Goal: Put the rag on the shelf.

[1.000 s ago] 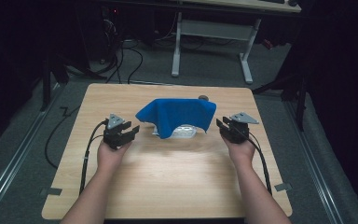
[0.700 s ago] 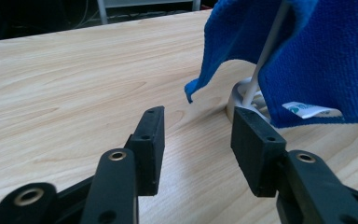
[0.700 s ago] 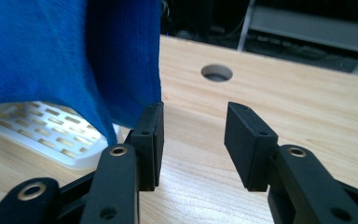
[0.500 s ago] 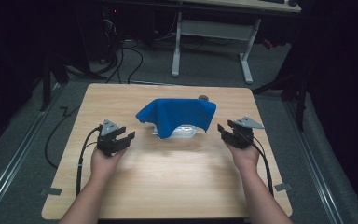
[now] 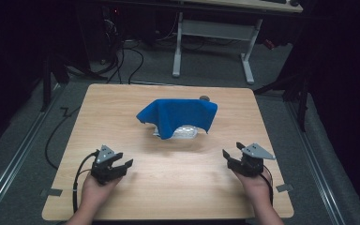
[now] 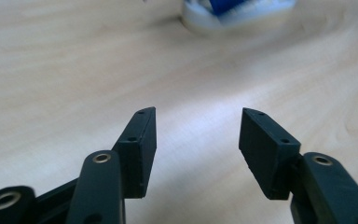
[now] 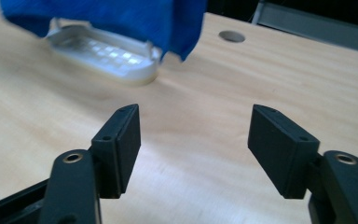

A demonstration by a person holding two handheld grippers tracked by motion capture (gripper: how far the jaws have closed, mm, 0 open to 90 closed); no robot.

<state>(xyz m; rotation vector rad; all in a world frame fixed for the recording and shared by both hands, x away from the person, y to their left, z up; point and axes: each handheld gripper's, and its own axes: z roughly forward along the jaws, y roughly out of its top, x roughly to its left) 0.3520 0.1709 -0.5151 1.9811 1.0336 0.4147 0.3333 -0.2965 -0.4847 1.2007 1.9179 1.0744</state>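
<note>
Here, a wooden table (image 5: 122, 112) sits under dim light, and near its middle, toward the far side, a blue cloth (image 5: 178, 115) is draped over a clear plastic container (image 5: 183, 132), covering most of it and leaving the near edge exposed. In the right gripper view the container's pale ribbed rim (image 7: 107, 53) pokes out from under the hanging cloth (image 7: 107, 16), and a small round hole (image 7: 231, 36) in the tabletop shows beyond it. The left gripper (image 5: 123, 165) is held low over the near left part of the table, well apart from the cloth, with its jaws spread and nothing between them; its own view shows bare wood in the gap and the container (image 6: 233, 14) far ahead, blurred. The right gripper (image 5: 229, 157) is held over the near right part of the table, likewise well apart from the cloth, its jaws wide apart and empty. A person's hands grip both tools from the bottom edge. A black cable (image 5: 77, 173) loops from the left gripper along the table's edge. Beyond the table, a desk frame (image 5: 213, 33) stands on the dark floor.
</note>
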